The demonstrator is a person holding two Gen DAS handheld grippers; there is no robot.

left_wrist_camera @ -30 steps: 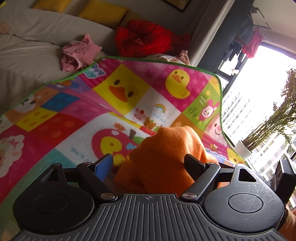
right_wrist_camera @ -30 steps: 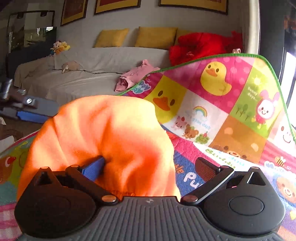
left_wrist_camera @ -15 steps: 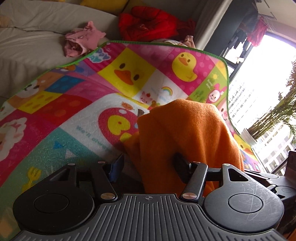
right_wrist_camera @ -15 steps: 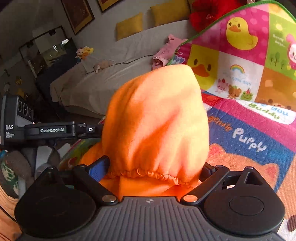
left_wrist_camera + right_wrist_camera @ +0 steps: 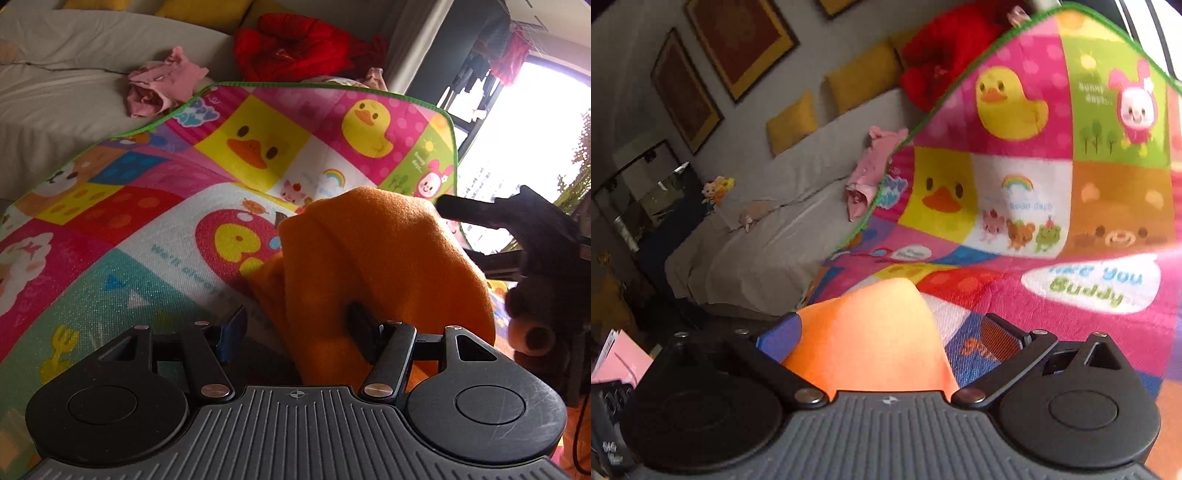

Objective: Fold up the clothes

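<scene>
An orange fleece garment is bunched on a colourful cartoon play mat. My left gripper has its jaws apart; the right finger is buried in the orange cloth, the blue-padded left finger stands clear of it. In the right wrist view my right gripper is open, with a fold of the orange garment lying between the fingers and against the blue pad. The right gripper's body shows at the right of the left wrist view.
A grey sofa behind the mat holds a pink garment, a red jacket and yellow cushions. The mat's far edge rises against the sofa. A bright window is at right.
Both grippers have opened wider and drawn back. The orange garment has dropped lower in the right wrist view. The right gripper has swung into the left wrist view.
</scene>
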